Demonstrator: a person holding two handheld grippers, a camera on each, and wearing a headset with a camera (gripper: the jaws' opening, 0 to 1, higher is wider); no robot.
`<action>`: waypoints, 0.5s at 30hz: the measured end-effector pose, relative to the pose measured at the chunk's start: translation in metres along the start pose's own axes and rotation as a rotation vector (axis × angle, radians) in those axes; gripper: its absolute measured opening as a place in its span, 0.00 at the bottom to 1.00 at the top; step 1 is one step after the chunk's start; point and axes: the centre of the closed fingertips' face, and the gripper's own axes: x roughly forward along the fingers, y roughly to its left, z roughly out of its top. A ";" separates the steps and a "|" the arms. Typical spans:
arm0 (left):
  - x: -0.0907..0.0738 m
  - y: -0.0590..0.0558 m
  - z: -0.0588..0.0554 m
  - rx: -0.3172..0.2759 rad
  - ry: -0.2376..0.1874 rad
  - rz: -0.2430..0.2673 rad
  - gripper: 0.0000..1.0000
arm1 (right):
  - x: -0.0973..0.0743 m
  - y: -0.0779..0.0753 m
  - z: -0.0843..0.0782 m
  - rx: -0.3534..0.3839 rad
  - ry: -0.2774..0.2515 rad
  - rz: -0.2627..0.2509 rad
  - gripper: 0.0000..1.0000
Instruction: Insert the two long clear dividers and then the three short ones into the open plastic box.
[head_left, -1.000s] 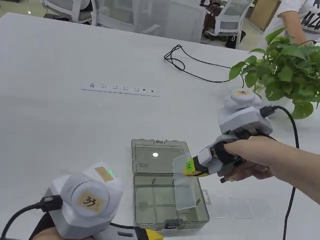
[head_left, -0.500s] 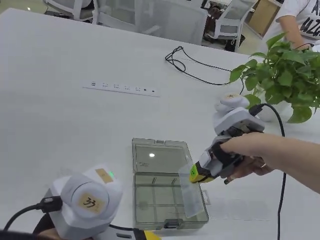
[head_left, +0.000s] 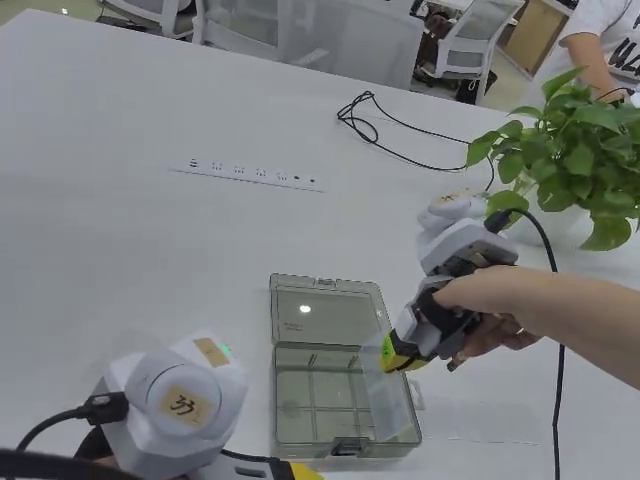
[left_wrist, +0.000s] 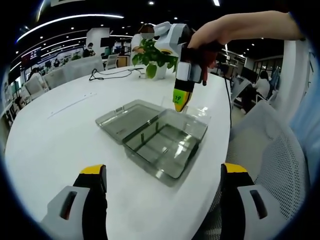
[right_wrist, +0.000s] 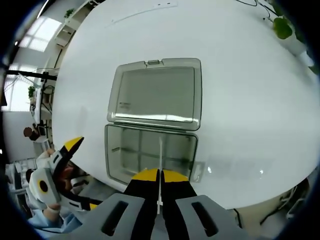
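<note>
An open smoky-clear plastic box (head_left: 299, 408) lies near the table's front edge, its lid (head_left: 325, 315) flat behind the base. Faint partition lines show in the base (right_wrist: 125, 150). My right gripper (head_left: 398, 355) is shut on a clear divider (head_left: 388, 400) and holds it over the right part of the base. From the right gripper view the divider (right_wrist: 160, 160) is edge-on, standing over the box. My left gripper (left_wrist: 164, 172) is open and holds nothing, a short way in front of the box (left_wrist: 160, 137). More clear dividers (head_left: 475, 415) lie flat on the table right of the box.
A potted plant (head_left: 570, 150) stands at the back right, with a black cable (head_left: 400, 125) looping beside it. A white power strip (head_left: 250, 175) lies further back on the table (head_left: 120, 220). Office chairs and a person are beyond the far edge.
My right gripper has carried the divider down and a little right, from above the box's middle to its right part. The left gripper has stayed put.
</note>
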 end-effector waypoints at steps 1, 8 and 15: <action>0.000 0.000 0.000 -0.001 0.001 0.001 0.97 | 0.000 0.000 0.000 -0.005 0.000 -0.001 0.02; -0.001 0.004 -0.004 -0.014 0.006 0.008 0.96 | 0.004 -0.002 0.002 0.000 0.014 -0.010 0.02; -0.001 0.004 -0.005 -0.020 0.008 0.008 0.95 | 0.009 -0.002 0.003 0.000 0.022 -0.012 0.02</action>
